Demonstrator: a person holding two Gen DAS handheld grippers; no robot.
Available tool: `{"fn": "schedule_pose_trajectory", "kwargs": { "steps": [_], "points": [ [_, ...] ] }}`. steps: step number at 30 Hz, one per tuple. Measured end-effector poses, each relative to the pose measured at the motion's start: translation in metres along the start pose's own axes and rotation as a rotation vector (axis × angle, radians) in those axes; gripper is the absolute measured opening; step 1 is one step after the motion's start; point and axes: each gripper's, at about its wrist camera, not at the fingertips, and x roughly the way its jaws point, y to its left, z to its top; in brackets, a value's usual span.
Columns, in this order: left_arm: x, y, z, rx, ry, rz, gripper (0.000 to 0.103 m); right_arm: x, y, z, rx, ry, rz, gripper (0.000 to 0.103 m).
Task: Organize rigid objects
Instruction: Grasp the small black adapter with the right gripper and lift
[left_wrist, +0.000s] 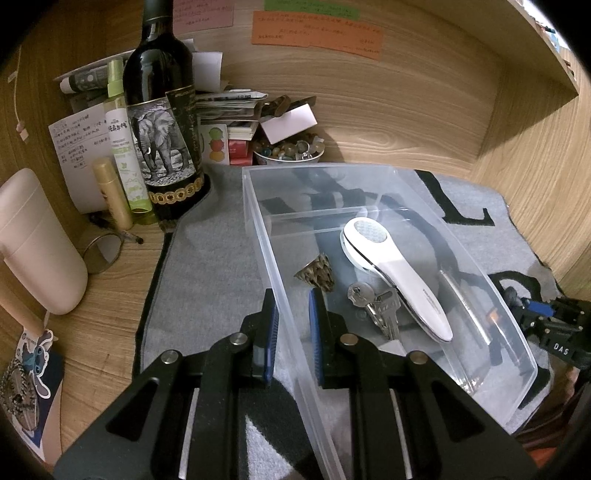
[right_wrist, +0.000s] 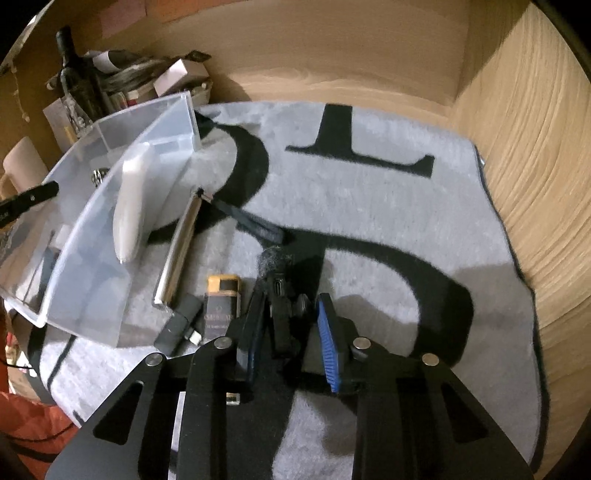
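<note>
Surface: wood-grain surface (left_wrist: 110, 295) boxed in by wooden walls, with a grey mat (right_wrist: 406, 206) bearing large black letters over its middle and right.
Far left: pale tumbler (left_wrist: 37, 240) lying on the bare wood; beyond it a gold tube (left_wrist: 112, 192), a green spray bottle (left_wrist: 122, 140) and a dark wine bottle (left_wrist: 159, 110) with an elephant label, all upright.
Far middle: bowl of polished stones (left_wrist: 288, 149) just beyond the mat, beside stacked papers.
Left gripper (left_wrist: 291, 295): jaws narrow, closed astride the near left wall of the clear box (left_wrist: 369, 177), one pad outside and one inside.
Clear box: sits on the left part of the mat.
Box contents: small patterned cone (left_wrist: 317, 275) at the left, bunch of keys (left_wrist: 373, 302) in the middle, white handheld device (left_wrist: 388, 273) lying lengthwise at the right.
Right of the box: silver bar (right_wrist: 179, 247) on the mat, just outside the wall; nearer, a small black dongle (right_wrist: 179, 326) and a black-and-gold lighter-like item (right_wrist: 221, 302) side by side.
Right gripper (right_wrist: 291, 295): low over the mat, jaws narrow around a small black device (right_wrist: 280, 306) with a furry tip; whether both pads press on it I cannot tell.
Far right: bare mat, then the wooden side wall.
</note>
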Motion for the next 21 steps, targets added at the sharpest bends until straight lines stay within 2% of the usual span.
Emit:
{"fn": "schedule_pose_trajectory", "kwargs": {
  "steps": [9,21],
  "points": [
    [0.0,0.0,0.0,-0.001,0.0,-0.002,0.015,-0.016,0.012,0.026,-0.003,-0.101,0.039,0.025],
    [-0.001,0.003,0.0,-0.014,-0.003,-0.024,0.015,-0.043,0.058,0.078,-0.132,-0.272,0.123,0.025]
  ]
}}
